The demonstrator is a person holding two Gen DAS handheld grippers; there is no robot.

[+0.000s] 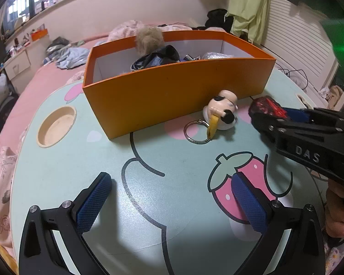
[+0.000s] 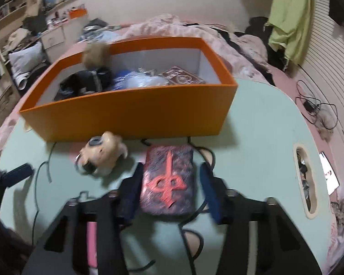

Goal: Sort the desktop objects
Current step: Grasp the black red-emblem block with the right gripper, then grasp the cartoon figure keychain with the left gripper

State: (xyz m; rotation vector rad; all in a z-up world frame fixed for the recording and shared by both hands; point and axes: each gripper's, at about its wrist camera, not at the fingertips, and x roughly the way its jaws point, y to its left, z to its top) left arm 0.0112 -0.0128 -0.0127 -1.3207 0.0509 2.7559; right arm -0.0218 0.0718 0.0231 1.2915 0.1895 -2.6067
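right gripper (image 2: 169, 183) jaws bracket the dark red-marked case (image 2: 168, 181), the right pad apparently apart; a one-sided squeeze could skew it into the figurine keychain (image 2: 103, 154). left gripper (image 1: 169, 204) jaws spread, empty.

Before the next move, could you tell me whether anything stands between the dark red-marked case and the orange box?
Nothing visible does. The case lies between the right gripper's fingers, and bare table runs from it to the box's near wall. The figurine keychain lies off to the left, beside that path.
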